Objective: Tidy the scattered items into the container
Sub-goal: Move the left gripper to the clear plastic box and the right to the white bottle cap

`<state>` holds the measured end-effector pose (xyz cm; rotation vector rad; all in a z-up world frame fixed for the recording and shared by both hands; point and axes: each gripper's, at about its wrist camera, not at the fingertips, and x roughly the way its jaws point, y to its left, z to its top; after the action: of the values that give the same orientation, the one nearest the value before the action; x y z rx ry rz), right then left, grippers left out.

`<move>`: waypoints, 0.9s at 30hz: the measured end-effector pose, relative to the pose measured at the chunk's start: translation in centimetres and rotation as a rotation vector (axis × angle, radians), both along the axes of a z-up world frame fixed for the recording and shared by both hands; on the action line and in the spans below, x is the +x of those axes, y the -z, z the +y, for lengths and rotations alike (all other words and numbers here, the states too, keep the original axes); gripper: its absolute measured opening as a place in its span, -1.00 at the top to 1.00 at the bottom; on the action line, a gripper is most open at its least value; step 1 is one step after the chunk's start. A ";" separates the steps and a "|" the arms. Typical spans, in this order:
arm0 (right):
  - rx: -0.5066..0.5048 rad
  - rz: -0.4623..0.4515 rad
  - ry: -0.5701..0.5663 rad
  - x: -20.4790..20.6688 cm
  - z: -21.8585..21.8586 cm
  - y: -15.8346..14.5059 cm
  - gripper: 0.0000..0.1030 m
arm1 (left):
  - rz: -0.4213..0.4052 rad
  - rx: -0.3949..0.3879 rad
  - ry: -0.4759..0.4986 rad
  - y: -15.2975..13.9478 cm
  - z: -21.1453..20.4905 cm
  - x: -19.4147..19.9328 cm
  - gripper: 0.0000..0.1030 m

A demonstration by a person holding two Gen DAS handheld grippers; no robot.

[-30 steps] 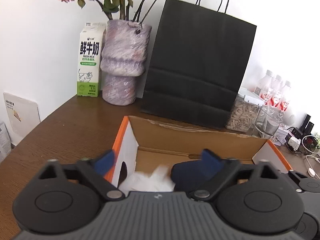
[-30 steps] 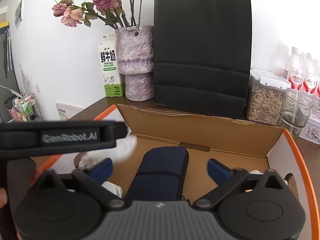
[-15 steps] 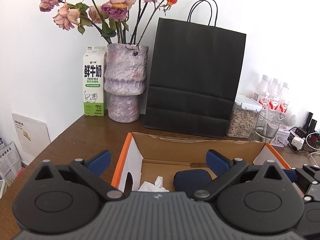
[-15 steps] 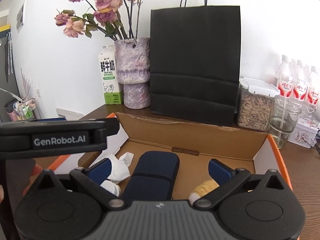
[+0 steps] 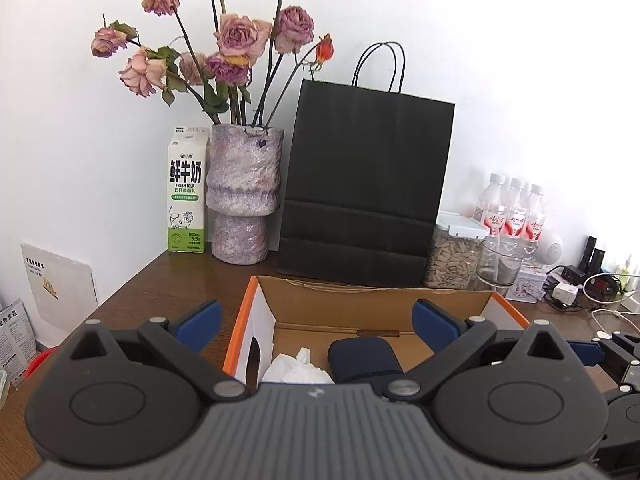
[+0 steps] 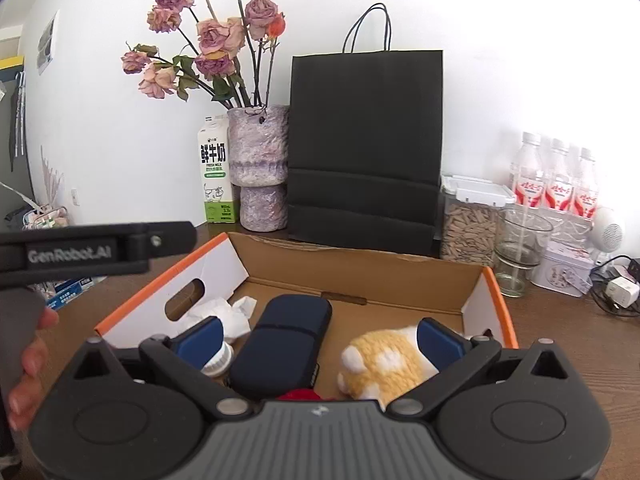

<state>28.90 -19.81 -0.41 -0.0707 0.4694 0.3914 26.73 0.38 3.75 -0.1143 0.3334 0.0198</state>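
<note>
On my left I see a hand (image 6: 28,364) gripping the handle of the left gripper (image 5: 316,322), whose blue pads stand wide apart with nothing between them, held above the near left end of the box (image 5: 256,320). At the back of the table (image 5: 176,284), from left to right, stand a milk carton (image 5: 186,196), a vase (image 5: 243,192) of dried roses (image 5: 240,36), a black bag (image 5: 366,184), a jar (image 6: 472,220) of seeds, a glass (image 6: 520,252) and three bottles (image 6: 556,180). The box sits just in front of the bag, open at the top, with orange edges and a hand slot in its left wall. Inside it, from the left, lie a crumpled tissue (image 6: 224,312), a small white-capped thing (image 6: 218,362) I can only half see, a navy case (image 6: 284,344) lying lengthwise down the middle, a scrap of something red (image 6: 298,394) at the near edge, too hidden for me to name, and an orange-and-white plush (image 6: 384,360) toward the right wall. My right gripper (image 6: 318,338) hangs over the near side of the box, its pads likewise spread wide and holding nothing; its right pad is in front of the plush, though I cannot tell whether they touch
</note>
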 end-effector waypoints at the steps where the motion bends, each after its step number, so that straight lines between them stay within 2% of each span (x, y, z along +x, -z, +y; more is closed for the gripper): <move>1: -0.006 -0.002 0.006 -0.4 -0.3 0.0 -1.00 | -0.007 0.003 -0.003 0.1 0.0 -0.5 -1.00; 11: -0.002 0.013 0.052 -6.1 -4.5 1.8 -1.00 | 0.037 0.003 -0.015 2.0 1.1 -5.6 -1.00; 15: -0.004 0.058 0.064 -8.1 -5.7 3.3 -1.00 | 0.070 0.015 -0.011 3.1 0.8 -7.6 -1.00; 27: -0.058 0.153 0.072 -10.7 -6.7 6.6 -1.00 | 0.153 -0.019 0.010 5.3 0.4 -10.8 -1.00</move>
<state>18.15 -26.51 -6.97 -0.0806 0.6324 0.3140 15.97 0.83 -1.54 -0.1300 0.4865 0.0159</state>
